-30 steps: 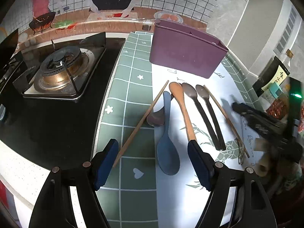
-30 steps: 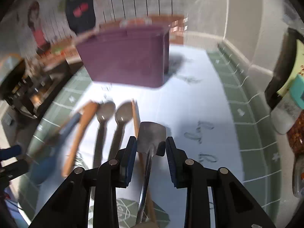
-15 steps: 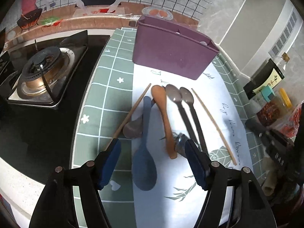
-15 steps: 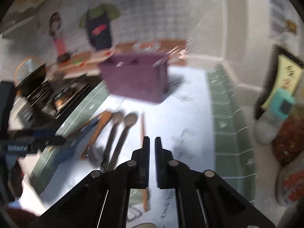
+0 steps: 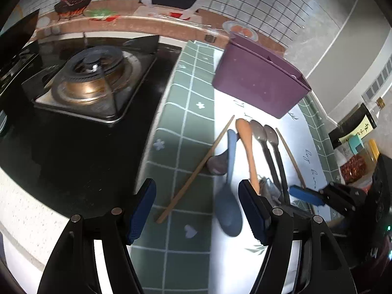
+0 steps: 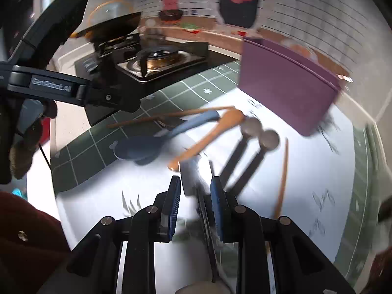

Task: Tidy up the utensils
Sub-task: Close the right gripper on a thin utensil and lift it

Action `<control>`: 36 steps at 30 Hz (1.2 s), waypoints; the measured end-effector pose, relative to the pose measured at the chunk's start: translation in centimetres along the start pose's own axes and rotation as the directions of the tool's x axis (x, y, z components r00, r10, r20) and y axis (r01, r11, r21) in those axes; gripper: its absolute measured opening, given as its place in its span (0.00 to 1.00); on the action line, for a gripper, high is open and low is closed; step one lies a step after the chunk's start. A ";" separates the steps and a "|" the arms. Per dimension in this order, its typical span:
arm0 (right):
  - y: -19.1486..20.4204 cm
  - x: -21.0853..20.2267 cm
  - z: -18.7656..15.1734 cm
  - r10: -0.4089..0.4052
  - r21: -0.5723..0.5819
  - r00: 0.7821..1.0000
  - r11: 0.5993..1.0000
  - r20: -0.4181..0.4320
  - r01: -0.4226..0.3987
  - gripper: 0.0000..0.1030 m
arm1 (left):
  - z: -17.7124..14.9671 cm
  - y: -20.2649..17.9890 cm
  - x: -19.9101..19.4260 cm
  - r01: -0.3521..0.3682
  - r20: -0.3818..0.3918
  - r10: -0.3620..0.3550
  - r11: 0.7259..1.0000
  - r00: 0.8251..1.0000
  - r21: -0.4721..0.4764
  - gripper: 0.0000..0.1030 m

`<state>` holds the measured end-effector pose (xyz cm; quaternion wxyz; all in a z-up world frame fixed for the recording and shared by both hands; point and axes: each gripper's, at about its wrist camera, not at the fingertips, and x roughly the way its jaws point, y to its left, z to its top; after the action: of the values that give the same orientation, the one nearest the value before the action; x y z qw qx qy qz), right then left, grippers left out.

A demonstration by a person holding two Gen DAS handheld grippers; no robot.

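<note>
Wok [image 6: 115,25] only in R view; bottles [image 5: 360,132] only L.

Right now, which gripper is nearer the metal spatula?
Right. The right gripper straddles the metal spatula, whose blade sits between its fingers; the left gripper hovers open over the blue rice paddle beside it.
</note>
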<state>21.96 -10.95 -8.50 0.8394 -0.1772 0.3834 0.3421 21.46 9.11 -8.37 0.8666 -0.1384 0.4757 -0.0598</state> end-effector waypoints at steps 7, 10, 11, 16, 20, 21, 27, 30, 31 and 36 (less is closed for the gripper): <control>-3.6 1.5 1.2 0.140 0.121 0.990 0.983 -0.005 -0.138 0.35 | -0.8 2.7 -1.3 -0.008 0.020 0.009 0.998 1.000 -0.064 0.68; -3.3 1.9 1.2 0.134 0.101 0.991 0.986 -0.030 -0.130 0.37 | -1.1 3.5 -1.6 -0.014 0.022 0.016 0.997 1.000 -0.081 0.68; -2.9 2.0 1.3 0.133 0.081 0.990 0.988 -0.037 -0.129 0.37 | -1.1 3.6 -1.7 -0.016 0.023 0.018 0.996 1.000 -0.085 0.68; -1.0 3.4 1.4 0.059 -0.012 0.995 0.998 -0.078 -0.060 0.36 | -1.2 3.5 -1.9 -0.017 0.031 0.020 0.997 0.999 -0.074 0.68; -1.1 3.6 1.3 0.039 -0.012 0.996 0.999 -0.078 -0.040 0.36 | -0.9 2.7 -2.3 -0.020 0.045 0.022 0.999 0.999 -0.049 0.68; -1.1 3.6 1.2 0.034 -0.013 0.996 0.999 -0.088 -0.035 0.34 | -1.0 2.5 -2.3 -0.017 0.049 0.019 0.999 0.999 -0.040 0.68; -1.9 2.2 0.3 -0.078 0.042 0.995 0.996 -0.065 0.081 0.06 | -2.4 -1.5 -2.9 -0.045 0.150 0.019 0.984 0.988 0.173 0.72; -3.4 0.1 0.0 -0.112 0.142 0.993 0.983 -0.025 0.114 0.06 | -3.7 -3.7 -2.2 -0.050 0.159 0.000 0.949 0.987 0.310 0.76; -3.9 -0.5 -0.2 -0.113 0.171 0.994 0.979 -0.009 0.113 0.06 | -3.9 -4.1 -1.6 -0.018 0.120 -0.023 0.945 0.992 0.328 0.76; -4.4 -1.5 -0.8 0.057 0.220 0.998 0.974 0.012 -0.058 0.13 | -4.1 -4.7 -0.7 0.016 0.079 -0.041 0.955 0.996 0.297 0.76</control>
<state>23.98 -15.19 -7.73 0.8446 -0.0708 0.4217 0.3221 17.80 4.03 -8.52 0.8959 -0.0164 0.4224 -0.1369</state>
